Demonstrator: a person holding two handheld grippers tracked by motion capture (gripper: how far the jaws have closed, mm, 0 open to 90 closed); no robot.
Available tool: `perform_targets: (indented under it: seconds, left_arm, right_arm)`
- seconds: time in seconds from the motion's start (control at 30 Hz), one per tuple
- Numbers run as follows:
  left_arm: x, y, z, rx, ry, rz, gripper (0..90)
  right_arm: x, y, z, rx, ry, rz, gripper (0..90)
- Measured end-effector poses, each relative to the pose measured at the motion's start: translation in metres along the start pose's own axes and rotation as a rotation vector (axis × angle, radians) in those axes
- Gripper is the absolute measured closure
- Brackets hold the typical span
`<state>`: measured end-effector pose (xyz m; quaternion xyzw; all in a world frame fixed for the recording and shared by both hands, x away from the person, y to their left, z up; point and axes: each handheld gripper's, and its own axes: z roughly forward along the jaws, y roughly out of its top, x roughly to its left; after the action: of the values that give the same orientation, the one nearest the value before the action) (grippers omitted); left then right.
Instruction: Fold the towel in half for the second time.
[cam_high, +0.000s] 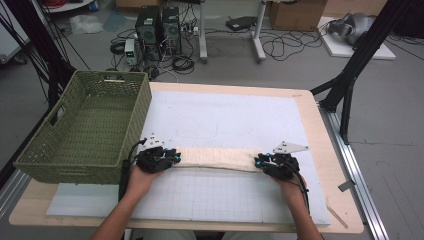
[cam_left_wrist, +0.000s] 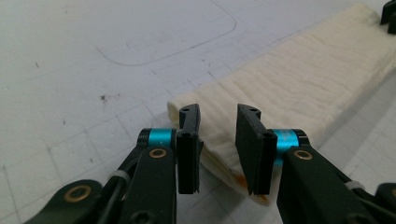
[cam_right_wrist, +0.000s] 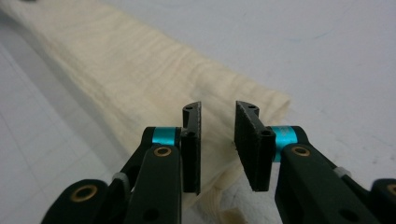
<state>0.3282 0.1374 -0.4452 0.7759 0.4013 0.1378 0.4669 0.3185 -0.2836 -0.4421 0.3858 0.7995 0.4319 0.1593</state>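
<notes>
Both grippers at the ends of a folded cream cloth (cam_high: 216, 159)

Your left gripper (cam_high: 167, 156) and right gripper (cam_high: 262, 161) stand partly open, jaws straddling the cloth ends on the white mat (cam_high: 225, 120); green basket (cam_high: 90, 125) at 9 o'clock.

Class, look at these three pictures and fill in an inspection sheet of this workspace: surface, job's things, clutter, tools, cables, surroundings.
Surface: wooden table under a white gridded mat, faintly marked.
Job's things: long folded cream cloth lying flat across the mat; green woven basket at the table's left edge, nothing seen inside.
Clutter: nothing seen on the mat.
Tools: left tool and right tool open, one at each cloth end.
Cables: one trails from each tool; many on the floor.
Surroundings: computer towers, cardboard boxes, black stand legs.
</notes>
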Motion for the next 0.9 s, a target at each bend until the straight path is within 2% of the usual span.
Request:
perform_targets:
  seconds: [0.07,0.13,0.17,0.23,0.33,0.4,0.43,0.47,0.5,0.57,0.6,0.67,0.77,0.8,0.9]
  left_arm:
    - [-0.001,0.003,-0.005,-0.041,0.005,-0.006,65.1]
    - [-0.002,0.009,-0.008,-0.078,0.018,-0.007,59.1]
    - [-0.002,0.011,-0.007,-0.085,0.02,-0.025,55.7]
    - [-0.001,0.012,-0.004,-0.069,0.025,-0.033,50.6]
    - [-0.001,0.008,0.007,0.029,0.031,-0.039,49.6]
    - [-0.002,0.004,0.01,0.062,0.035,-0.037,58.5]
    - [-0.003,0.003,0.009,0.062,0.032,-0.03,68.5]
    - [-0.004,0.002,0.008,0.053,0.035,-0.023,77.3]
    - [-0.005,0.002,0.008,0.042,0.035,-0.03,80.5]
    - [-0.005,0.003,0.004,0.012,0.028,-0.04,82.5]
    - [-0.004,0.004,0.002,-0.002,0.026,-0.044,82.6]
    - [-0.003,0.005,-0.001,-0.024,0.011,-0.056,82.6]
    - [-0.003,0.004,0.0,-0.021,0.008,-0.043,83.5]
    - [-0.003,0.004,-0.001,-0.038,0.005,-0.047,83.5]
    - [0.001,0.005,-0.001,-0.079,0.001,-0.086,83.7]
  right_arm:
    - [-0.001,0.006,-0.008,-0.057,-0.01,0.023,68.1]
    - [-0.001,0.009,-0.009,-0.066,-0.032,0.027,63.5]
    - [-0.001,0.01,-0.007,-0.056,-0.05,0.034,60.4]
    - [-0.002,0.01,0.0,-0.025,-0.067,0.051,56.3]
    - [-0.001,0.007,0.009,0.041,-0.051,0.085,52.0]
    - [0.0,0.006,0.008,0.061,-0.024,0.107,58.5]
    - [0.001,0.006,0.005,0.052,0.004,0.122,65.6]
    - [0.002,0.005,0.003,0.041,0.01,0.122,68.6]
    - [0.001,0.005,0.003,0.045,0.017,0.124,73.5]
    - [0.002,0.002,0.005,0.06,0.032,0.125,84.2]
    - [0.002,0.002,0.005,0.044,0.023,0.107,86.2]
    - [0.004,0.005,0.004,0.029,0.008,0.086,87.1]
    - [0.004,0.01,0.003,-0.01,-0.021,0.076,87.1]
    - [0.004,0.011,0.003,-0.019,-0.029,0.07,87.1]
    - [0.001,0.016,0.004,-0.033,-0.073,0.072,87.1]
